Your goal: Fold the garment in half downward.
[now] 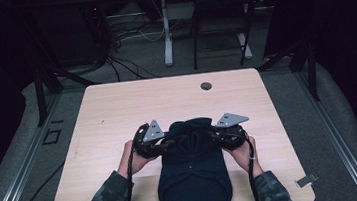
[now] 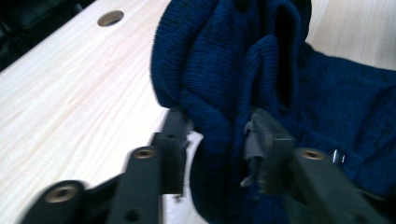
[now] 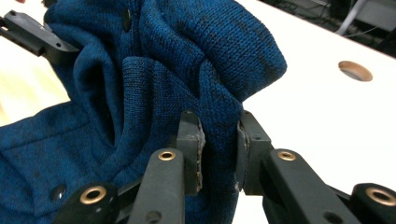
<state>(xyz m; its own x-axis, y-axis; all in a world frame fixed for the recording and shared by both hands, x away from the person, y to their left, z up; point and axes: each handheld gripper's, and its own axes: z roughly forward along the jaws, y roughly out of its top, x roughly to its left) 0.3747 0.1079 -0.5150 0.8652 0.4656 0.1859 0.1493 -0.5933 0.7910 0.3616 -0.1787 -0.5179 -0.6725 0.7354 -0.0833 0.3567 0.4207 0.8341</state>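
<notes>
Both tongs clamp the knit: left tongs [image 2: 217,140] and right tongs [image 3: 219,140] each pinch a fold, the sweater [image 1: 194,169] bunched between them on the tabletop [image 1: 117,107]. Soft, light, floppy; gripping thick folds looks safest.

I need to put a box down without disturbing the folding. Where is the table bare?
Bare: the far half of the table, between the cable hole and the blue knit garment, plus strips along the left and right edges. Crowded: the near middle, where the left gripper and right gripper pinch the garment.
</notes>
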